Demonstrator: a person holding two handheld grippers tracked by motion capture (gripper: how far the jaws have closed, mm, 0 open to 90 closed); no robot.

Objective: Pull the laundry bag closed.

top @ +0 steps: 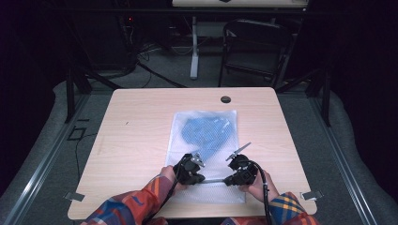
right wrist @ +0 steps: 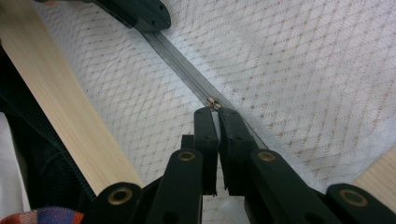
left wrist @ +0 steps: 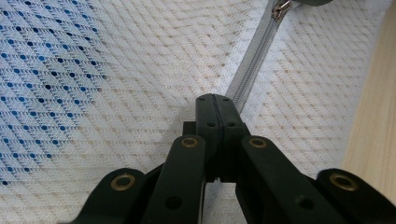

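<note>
So the mesh laundry bag [top: 206,140] lies flat on the counter [top: 136,126], blue clothes [top: 206,133] inside, zipper [right wrist: 187,70] along the near edge. Left hand-held gripper [left wrist: 215,99] is pinched together on the fabric at the zipper line; right hand-held gripper [right wrist: 215,111] is nipped on the zipper pull [right wrist: 214,102]. My tip: keep the left one anchoring the bag taut and drag the pull straight along the track, low, no twisting, or the mesh may bunch up.

A light wooden table [top: 141,122] stands on grey floor [top: 164,70] in a dark room, a black chair [top: 253,47] behind it.
</note>
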